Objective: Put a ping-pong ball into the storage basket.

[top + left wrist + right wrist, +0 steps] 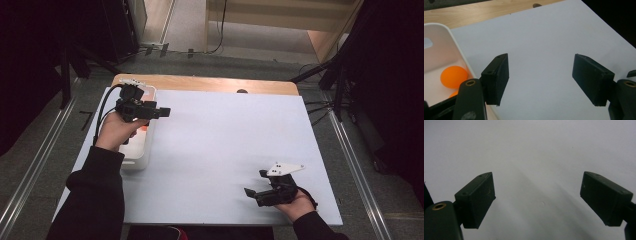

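**High view to jaw cameras: two empty grippers, orange balls in the white bin**

High view — a white sheet [215, 150] covers most of a wooden table [210, 84]. A white plastic bin [142, 150] stands at the sheet's left edge. The left hand [116, 131] holds the left gripper [161, 112] over the bin, black jaws pointing toward the middle of the sheet, cable looping off behind. A bit of orange shows in the bin just beside that hand. The right hand [296, 204] rests at the near right corner with the right gripper [255, 194] low on the sheet, its grey three-cornered plate on top, jaws pointing left. The two grippers are well apart.

Left gripper view — the left gripper [541, 80] has its two black pads parted, with bare white sheet [541, 45] between them and nothing held. At the left edge the bin's white wall [454, 47] curves past the left pad. Inside lies an orange ball [453, 76], with a sliver of a second orange ball [454, 94] below it, mostly hidden by the jaw arm. The balls sit on the bin floor, beside the jaws and not between them.

Right gripper view — the right gripper [537, 202] stands wide apart too, pads clear of each other, only plain white sheet [536, 157] between them and ahead of them — nothing gripped.
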